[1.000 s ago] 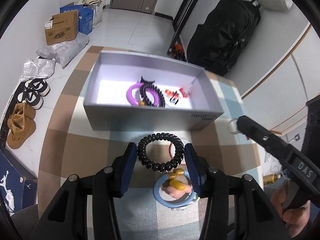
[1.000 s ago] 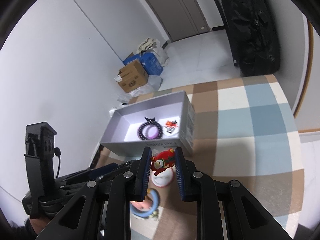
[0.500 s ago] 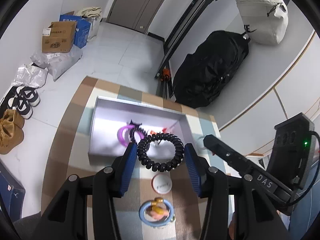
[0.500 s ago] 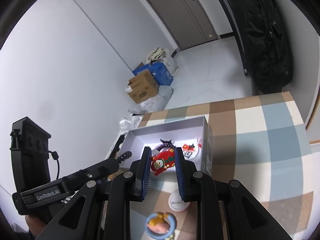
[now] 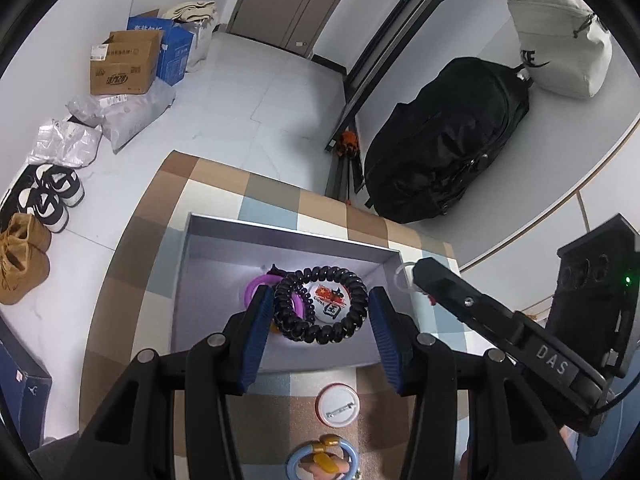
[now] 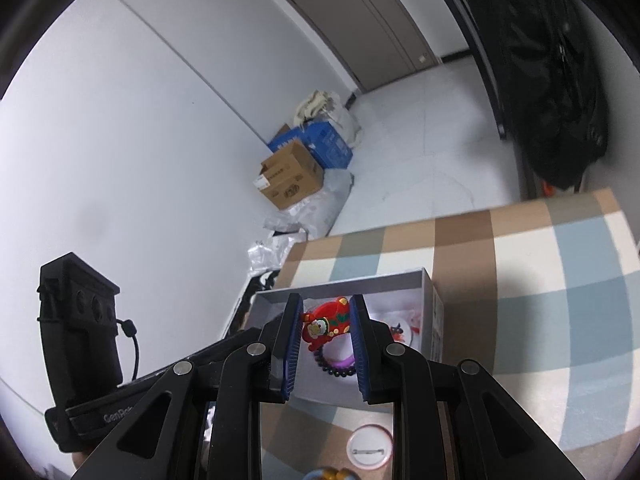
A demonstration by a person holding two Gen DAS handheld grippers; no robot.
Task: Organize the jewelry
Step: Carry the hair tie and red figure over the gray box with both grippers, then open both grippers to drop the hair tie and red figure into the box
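Left gripper: jaws part-open, clamped on a black spiral coil bracelet, held above the grey box.

Right gripper: jaws nearly closed, pinching a red Santa charm over the same box, at its right end.

Grey box: open-topped, stood on a checked cloth. Contents: 1 purple ring, 1 dark bead bracelet, 1 round badge with red print.

On the cloth, near side of the box: 1 white pin badge, face down; 1 blue ring with yellow piece, nearer still.

Far floor: cardboard carton, black bag, shoes.
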